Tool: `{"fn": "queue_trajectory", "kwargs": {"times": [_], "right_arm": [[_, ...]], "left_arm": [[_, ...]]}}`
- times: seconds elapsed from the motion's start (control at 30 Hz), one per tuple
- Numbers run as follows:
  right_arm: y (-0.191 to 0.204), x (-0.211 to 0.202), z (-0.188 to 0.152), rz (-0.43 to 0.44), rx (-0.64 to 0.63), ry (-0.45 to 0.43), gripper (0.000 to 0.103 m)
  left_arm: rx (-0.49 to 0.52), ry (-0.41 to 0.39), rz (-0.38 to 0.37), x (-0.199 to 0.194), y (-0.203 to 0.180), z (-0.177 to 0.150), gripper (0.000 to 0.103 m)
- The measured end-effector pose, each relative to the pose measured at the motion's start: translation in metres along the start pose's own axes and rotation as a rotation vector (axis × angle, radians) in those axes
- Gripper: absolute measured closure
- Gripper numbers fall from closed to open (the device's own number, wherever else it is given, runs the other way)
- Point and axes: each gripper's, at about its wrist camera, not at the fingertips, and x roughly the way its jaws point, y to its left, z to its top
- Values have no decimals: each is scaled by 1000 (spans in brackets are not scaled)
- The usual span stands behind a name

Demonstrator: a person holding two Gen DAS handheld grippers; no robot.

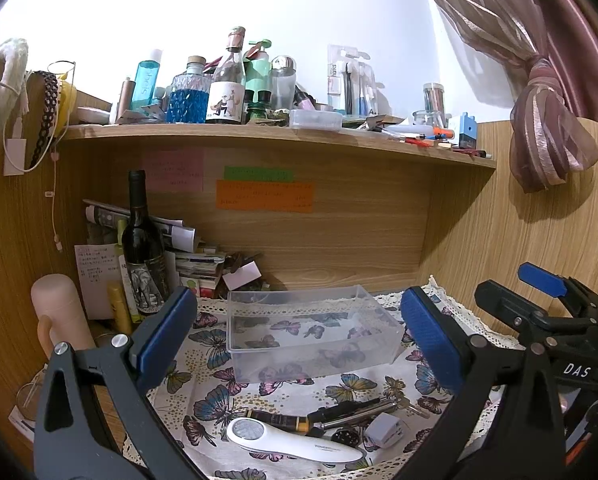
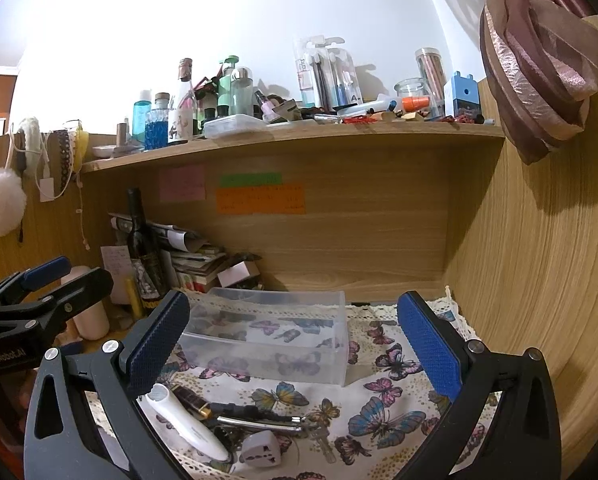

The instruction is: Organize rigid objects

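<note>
An empty clear plastic box [image 1: 311, 330] [image 2: 269, 338] stands on the butterfly-print cloth [image 1: 219, 364] [image 2: 383, 412]. In front of it lie a white handheld device [image 1: 291, 442] [image 2: 185, 424], a dark pen with a gold band [image 1: 281, 418] [image 2: 193, 400], a black and silver tool [image 1: 351, 412] [image 2: 255, 420], a white plug adapter [image 1: 383, 430] [image 2: 259, 454] and keys [image 2: 321, 438]. My left gripper [image 1: 299, 340] is open and empty above the items. My right gripper [image 2: 293, 350] is open and empty, to the right of the left one.
A dark wine bottle [image 1: 143, 248] [image 2: 143, 252], a pink flask [image 1: 61, 312] and stacked papers [image 1: 195, 256] crowd the back left corner. A cluttered wooden shelf [image 1: 279, 136] [image 2: 299, 132] hangs overhead. Wooden walls close the back and right; a tied curtain [image 1: 547, 128] hangs at the right.
</note>
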Motion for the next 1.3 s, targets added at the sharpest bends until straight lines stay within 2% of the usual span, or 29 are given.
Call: {"fn": "queue_trajectory", "kwargs": {"times": [1.3], "right_arm": [[1, -3, 1, 3, 2, -11, 0]], "left_arm": [[0, -9, -1, -5, -2, 5, 0]]}}
